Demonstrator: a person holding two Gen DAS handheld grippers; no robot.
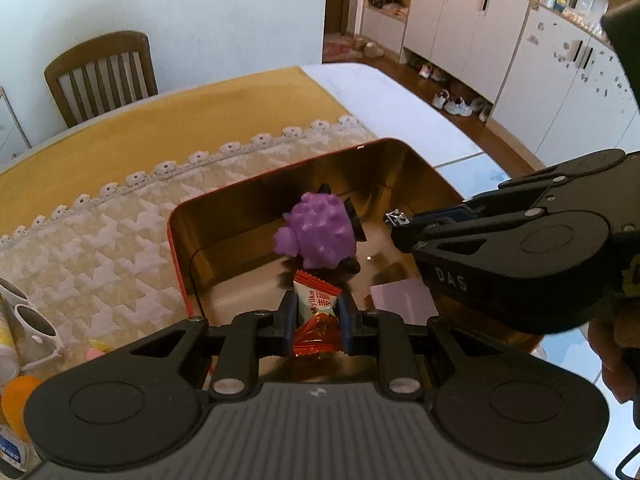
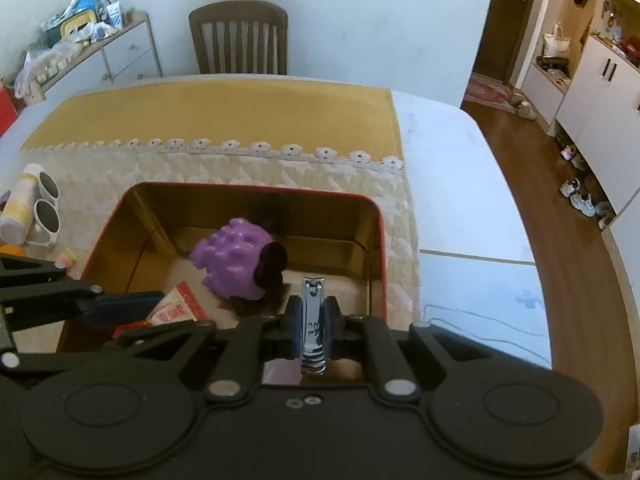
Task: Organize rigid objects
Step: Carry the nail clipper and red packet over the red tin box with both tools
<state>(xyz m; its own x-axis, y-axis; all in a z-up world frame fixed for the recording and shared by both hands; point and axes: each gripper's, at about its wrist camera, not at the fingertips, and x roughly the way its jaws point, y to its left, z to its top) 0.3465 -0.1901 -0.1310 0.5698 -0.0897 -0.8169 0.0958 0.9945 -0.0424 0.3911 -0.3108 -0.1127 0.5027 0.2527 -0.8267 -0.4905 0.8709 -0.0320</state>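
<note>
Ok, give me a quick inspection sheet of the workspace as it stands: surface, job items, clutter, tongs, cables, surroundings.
Surface: white table under a yellow and cream lace-edged cloth.
Job's things: open red tin holding a purple sheep toy and a lilac card; red candy packet; nail clipper.
Clutter: white sunglasses, a yellow-striped tube and small orange and pink items left of the tin.
Tongs: left tongs shut on the candy packet; right tongs shut on the nail clipper; both over the tin.
Cables: thin white cord on the table, right of the tin.
Surroundings: wooden chair, cluttered drawer unit, white cabinets, shoes on the floor.
</note>
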